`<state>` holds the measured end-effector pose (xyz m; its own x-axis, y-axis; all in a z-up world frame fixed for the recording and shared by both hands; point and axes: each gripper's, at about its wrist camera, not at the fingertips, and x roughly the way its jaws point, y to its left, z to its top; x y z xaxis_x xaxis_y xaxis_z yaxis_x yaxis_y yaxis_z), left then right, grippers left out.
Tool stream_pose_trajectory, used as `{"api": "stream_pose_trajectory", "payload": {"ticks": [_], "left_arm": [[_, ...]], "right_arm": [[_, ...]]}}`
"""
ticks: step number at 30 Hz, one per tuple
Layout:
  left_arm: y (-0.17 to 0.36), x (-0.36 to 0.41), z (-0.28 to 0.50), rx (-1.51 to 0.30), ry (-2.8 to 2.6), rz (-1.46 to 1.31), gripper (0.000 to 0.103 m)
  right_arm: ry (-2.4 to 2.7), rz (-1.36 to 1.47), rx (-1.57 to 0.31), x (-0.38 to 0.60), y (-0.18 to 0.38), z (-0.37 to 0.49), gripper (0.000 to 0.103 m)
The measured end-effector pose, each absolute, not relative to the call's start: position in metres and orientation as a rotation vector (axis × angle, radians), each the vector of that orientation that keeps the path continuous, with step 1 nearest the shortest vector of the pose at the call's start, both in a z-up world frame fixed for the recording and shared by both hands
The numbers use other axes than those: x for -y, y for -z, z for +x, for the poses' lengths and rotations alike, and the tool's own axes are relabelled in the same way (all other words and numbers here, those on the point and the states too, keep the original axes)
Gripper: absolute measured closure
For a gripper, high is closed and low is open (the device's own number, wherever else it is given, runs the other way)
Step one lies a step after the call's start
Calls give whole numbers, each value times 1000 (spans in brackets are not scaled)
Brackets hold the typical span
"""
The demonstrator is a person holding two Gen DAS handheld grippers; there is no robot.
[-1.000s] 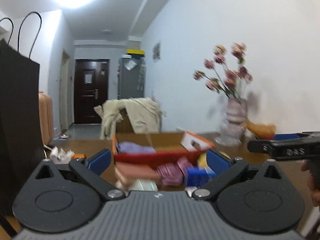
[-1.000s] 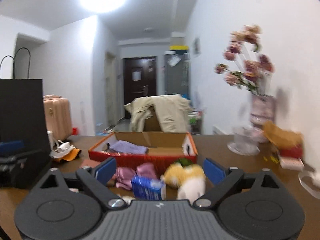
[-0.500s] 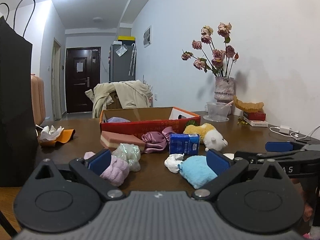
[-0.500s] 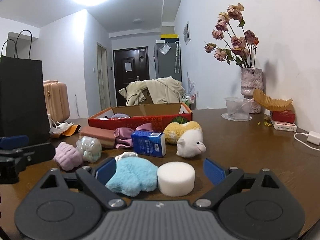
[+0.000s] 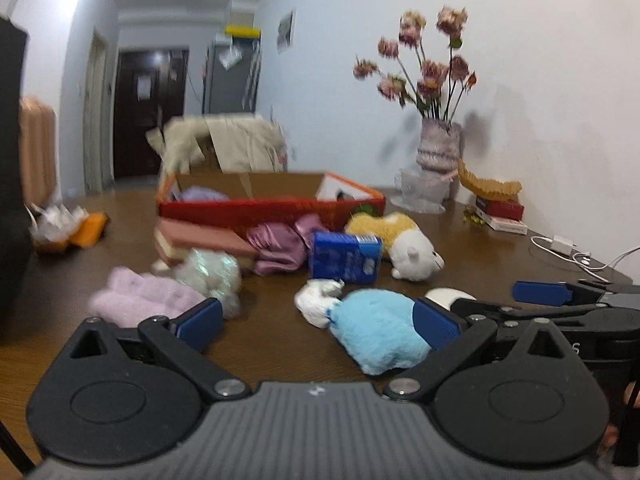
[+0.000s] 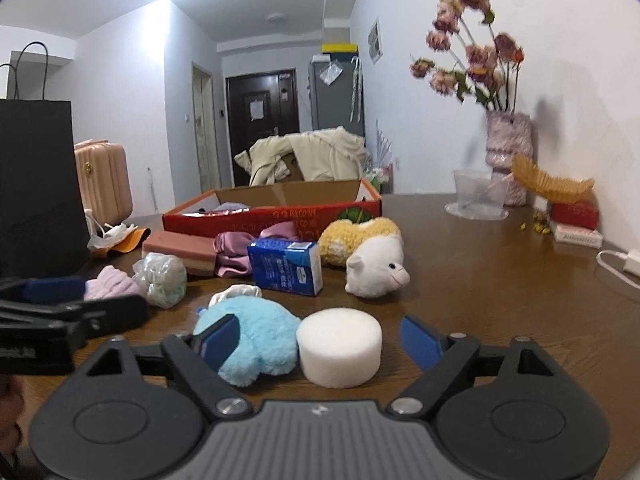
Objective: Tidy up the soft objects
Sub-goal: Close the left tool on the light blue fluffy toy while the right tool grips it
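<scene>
Soft things lie on a brown table: a light-blue plush (image 5: 380,334) (image 6: 250,336), a white foam puck (image 6: 340,346), a pink fuzzy bundle (image 5: 140,298), a yellow-and-white plush sheep (image 5: 404,244) (image 6: 370,254), purple satin cloth (image 5: 280,246) and a pink sponge block (image 5: 200,240). A red cardboard box (image 5: 272,206) (image 6: 276,210) stands behind them. My left gripper (image 5: 316,320) is open, low over the table, the blue plush by its right finger. My right gripper (image 6: 320,338) is open with the puck and blue plush between its fingers.
A blue carton (image 6: 286,266) stands among the soft things. A black paper bag (image 6: 38,184) stands at the left. A flower vase (image 6: 508,156), plastic cup (image 6: 476,194), small boxes (image 6: 576,220) and a charger cable (image 5: 568,250) are at the right.
Both grippers have dropped from looking across the room to low over the table and moved closer to the pile. The blue plush and puck now sit between the right fingers.
</scene>
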<state>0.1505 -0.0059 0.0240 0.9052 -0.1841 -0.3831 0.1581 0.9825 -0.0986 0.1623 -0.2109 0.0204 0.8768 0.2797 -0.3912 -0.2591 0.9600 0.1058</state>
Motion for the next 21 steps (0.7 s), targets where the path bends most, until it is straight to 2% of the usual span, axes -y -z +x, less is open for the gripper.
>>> {"api": "stream_pose_trajectory", "payload": {"ticks": [2, 4, 6, 7, 9, 11, 13, 16, 18, 21], "left_arm": [[-21, 9, 167, -466, 210, -110, 0], [-16, 12, 178, -499, 224, -142, 1], [-12, 17, 188, -526, 229, -139, 6], [-10, 21, 193, -540, 230, -129, 8], [-6, 28, 205, -585, 228, -112, 15], [0, 31, 213, -637, 222, -111, 28], [4, 29, 217, -661, 221, -139, 29], [1, 21, 212, -635, 196, -167, 42], [1, 13, 212, -632, 216, -200, 44], [5, 10, 215, -653, 291, -246, 54]], "right_arm": [[-303, 49, -428, 213, -20, 172, 22], [-319, 11, -469, 213, -17, 187, 30], [-313, -10, -510, 215, -13, 201, 42], [-305, -24, -527, 217, -11, 210, 44], [-260, -26, -520, 224, -13, 224, 44], [-215, -48, -495, 228, -18, 231, 43], [-281, -23, -463, 231, -28, 232, 43], [-474, 53, -518, 226, -32, 234, 46], [-544, 71, -564, 218, -28, 238, 49], [-559, 99, -621, 213, -22, 246, 51]]}}
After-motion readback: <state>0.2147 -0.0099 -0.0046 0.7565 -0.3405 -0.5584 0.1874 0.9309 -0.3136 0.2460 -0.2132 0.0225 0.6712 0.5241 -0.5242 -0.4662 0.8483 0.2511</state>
